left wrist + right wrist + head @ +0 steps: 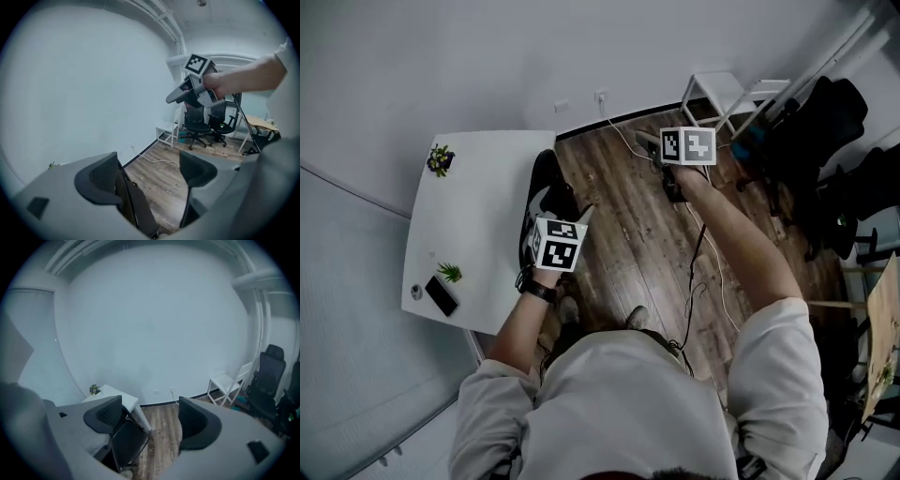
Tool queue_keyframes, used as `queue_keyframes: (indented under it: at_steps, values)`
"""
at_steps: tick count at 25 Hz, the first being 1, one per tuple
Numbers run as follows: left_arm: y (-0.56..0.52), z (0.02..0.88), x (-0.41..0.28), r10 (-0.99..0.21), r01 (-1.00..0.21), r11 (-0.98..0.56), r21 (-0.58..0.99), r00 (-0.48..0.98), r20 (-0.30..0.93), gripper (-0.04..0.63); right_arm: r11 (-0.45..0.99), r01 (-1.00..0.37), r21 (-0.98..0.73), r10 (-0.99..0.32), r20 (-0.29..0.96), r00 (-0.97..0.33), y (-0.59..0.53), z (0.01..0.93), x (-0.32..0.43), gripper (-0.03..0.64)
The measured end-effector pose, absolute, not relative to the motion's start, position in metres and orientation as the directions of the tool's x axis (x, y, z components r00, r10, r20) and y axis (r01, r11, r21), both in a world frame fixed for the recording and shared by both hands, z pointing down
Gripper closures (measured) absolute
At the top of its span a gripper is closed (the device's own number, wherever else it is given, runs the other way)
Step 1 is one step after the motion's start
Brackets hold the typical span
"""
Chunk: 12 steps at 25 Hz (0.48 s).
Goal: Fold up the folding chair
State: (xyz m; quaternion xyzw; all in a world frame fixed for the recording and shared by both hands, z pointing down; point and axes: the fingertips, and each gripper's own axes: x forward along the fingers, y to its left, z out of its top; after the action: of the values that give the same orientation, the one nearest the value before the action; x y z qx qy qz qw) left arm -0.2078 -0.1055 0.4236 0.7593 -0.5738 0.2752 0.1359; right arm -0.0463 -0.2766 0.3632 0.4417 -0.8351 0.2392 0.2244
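Left gripper (149, 176): jaws spread, nothing clamped. In its own view the folding chair (138, 211) has a dark panel edge rising at 7 o'clock, just inside the left jaw. I can't tell if they touch.

Right gripper (149, 420): jaws also spread, and the gap shows only floor. In that view the chair sits low at 7 o'clock, beyond and below the left jaw and well apart from it.

Head view: the chair (546, 192) stands on the wood floor hard against the right edge of the white table (478, 206). It is just beyond the left gripper at roughly 11 o'clock, and at 8 o'clock from the right gripper.
- The left gripper is clearly nearer. The right one is held up in the air at about 1 o'clock from the chair.
- The chair's long axis is upright, and its flat face runs parallel to the table edge, 12 to 6 in the head view.
- From the right gripper view it reads as a thin slab, seat and back close to one plane. I can't confirm it is fully shut.

My read: any remaining closing or steadying goes through the left gripper on the top edge. The jaw gap should line up across the panel's thickness, not along its width. The table is tight on the 9 o'clock side, so there's little room to swing that way; the 3 o'clock side is open floor.
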Motion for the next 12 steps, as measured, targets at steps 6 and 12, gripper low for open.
queue_keyframes:
  at_steps: [6,12]
  values:
    - [-0.103,0.376,-0.153,-0.847,-0.919,-0.381,-0.098,0.305,0.435,0.208,0.521,-0.852,-0.062,-0.761,0.419,-0.496,-0.224,0.319,0.035,0.235]
    - [-0.097,0.335,-0.118,-0.876,-0.903,-0.419,-0.100,0.373,0.306,0.267,0.483,-0.873,0.065,-0.863,0.202,-0.463,-0.159,0.278,0.101,0.294]
